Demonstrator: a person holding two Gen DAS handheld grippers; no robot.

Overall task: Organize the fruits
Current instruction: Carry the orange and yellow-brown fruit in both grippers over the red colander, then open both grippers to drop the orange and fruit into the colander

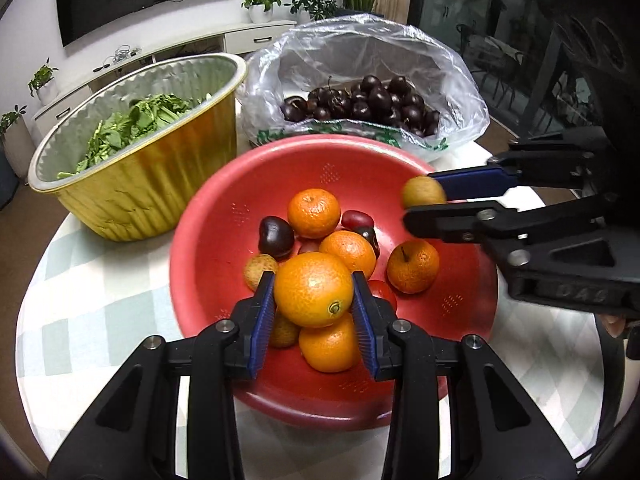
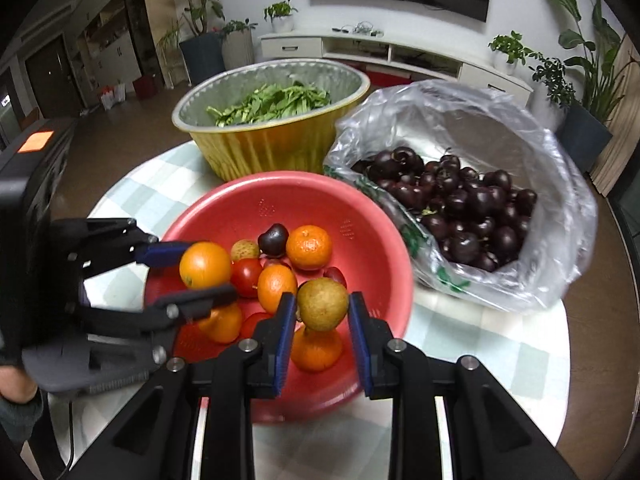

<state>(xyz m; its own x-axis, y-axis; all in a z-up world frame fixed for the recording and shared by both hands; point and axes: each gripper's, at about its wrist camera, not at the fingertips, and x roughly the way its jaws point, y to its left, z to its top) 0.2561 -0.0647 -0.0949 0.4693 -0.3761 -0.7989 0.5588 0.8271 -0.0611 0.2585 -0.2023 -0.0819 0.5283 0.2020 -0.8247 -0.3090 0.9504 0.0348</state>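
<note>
Left gripper (image 1: 314,296) is clamped on a big orange (image 1: 313,289), right gripper (image 2: 322,306) is squeezing a small brownish longan (image 2: 322,303), both held over the red colander (image 1: 208,240) of mixed fruit. Behind it sit a gold foil bowl (image 1: 160,184) of greens and a plastic bag (image 2: 560,216) of dark cherries (image 2: 464,208).

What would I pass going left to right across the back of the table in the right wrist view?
Gold foil tub of green leaves → clear plastic bag of dark cherries.
</note>
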